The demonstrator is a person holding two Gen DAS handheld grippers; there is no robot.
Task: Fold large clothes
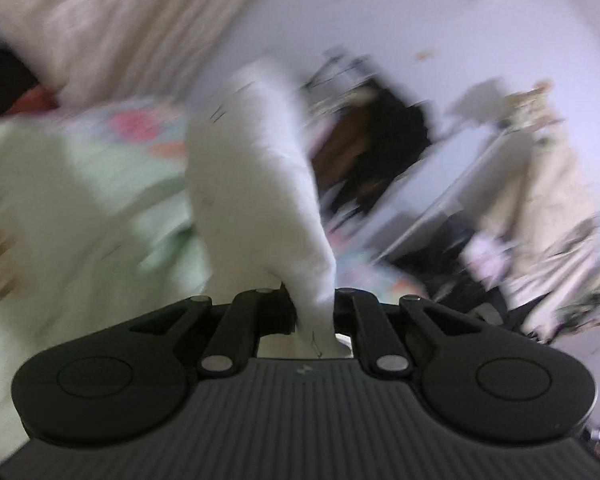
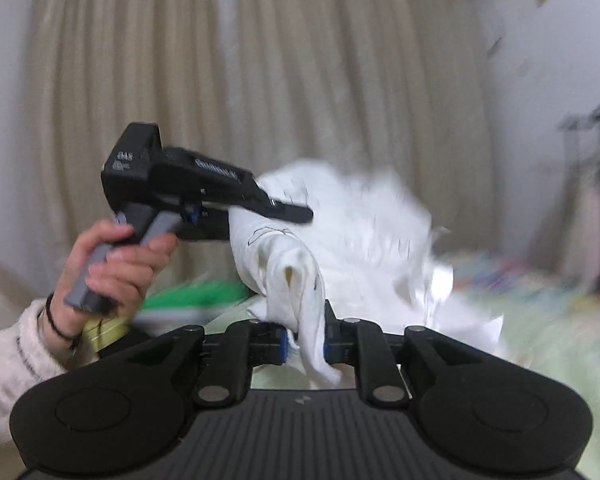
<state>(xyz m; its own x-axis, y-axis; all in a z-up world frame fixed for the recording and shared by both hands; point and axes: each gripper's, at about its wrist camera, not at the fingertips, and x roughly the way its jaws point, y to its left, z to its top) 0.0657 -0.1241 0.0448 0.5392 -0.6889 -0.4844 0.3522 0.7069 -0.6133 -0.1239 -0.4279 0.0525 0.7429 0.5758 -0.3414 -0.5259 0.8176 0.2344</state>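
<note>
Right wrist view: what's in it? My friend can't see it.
Two black tools hold up a white cloth over a pale green bed. The near right tool pinches a fold; a hand grips the left tool. Beige curtains hang behind.

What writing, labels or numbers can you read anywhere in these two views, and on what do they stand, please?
White print on the top of the left tongs, seen from the right wrist: blurred, unreadable.
Small white marks on its camera block: unreadable.
Thin dark marks on the white garment: not legible as text.
Nothing else readable.
</note>
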